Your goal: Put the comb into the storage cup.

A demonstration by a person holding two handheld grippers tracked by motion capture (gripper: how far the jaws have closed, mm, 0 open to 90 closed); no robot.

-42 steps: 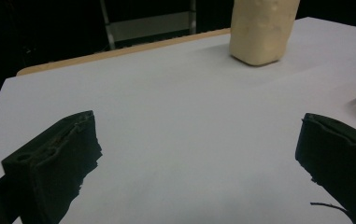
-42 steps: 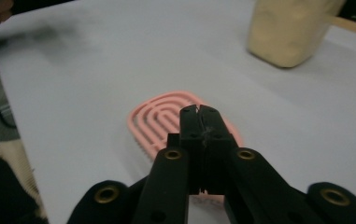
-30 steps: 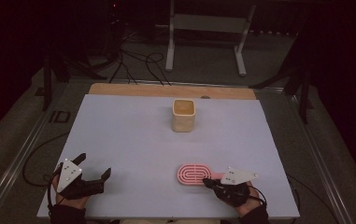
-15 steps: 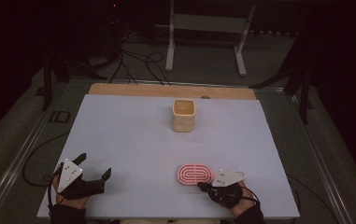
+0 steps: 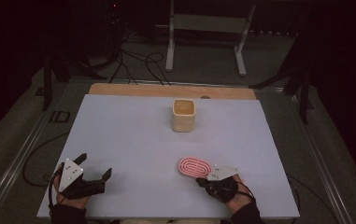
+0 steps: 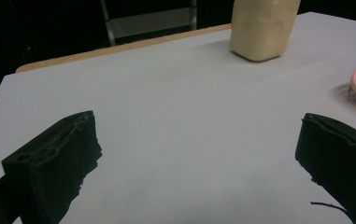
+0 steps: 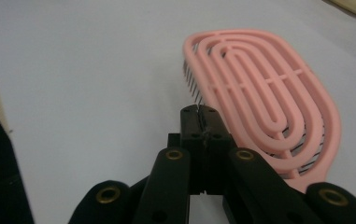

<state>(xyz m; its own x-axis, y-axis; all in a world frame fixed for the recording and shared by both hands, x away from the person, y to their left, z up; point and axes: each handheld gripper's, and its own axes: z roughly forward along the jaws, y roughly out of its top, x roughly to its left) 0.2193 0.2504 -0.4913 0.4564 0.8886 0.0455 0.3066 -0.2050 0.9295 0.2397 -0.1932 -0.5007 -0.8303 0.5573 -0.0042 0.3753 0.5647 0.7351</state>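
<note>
On the white table (image 5: 133,135), the pink brush (image 5: 194,166) lies just beside the clenched, empty right claw (image 5: 202,182).

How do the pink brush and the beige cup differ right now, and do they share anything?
The pink brush lies flat, bristles down, at the near edge by the right gripper; the beige cup stands upright, far up the table's middle. The brush is a low slotted oval; the cup is a tall, squarish, solid-walled container open at the top. The right gripper's shut jaws sit beside the brush; the cup has neither gripper near. Both rest on the white tabletop.
</note>
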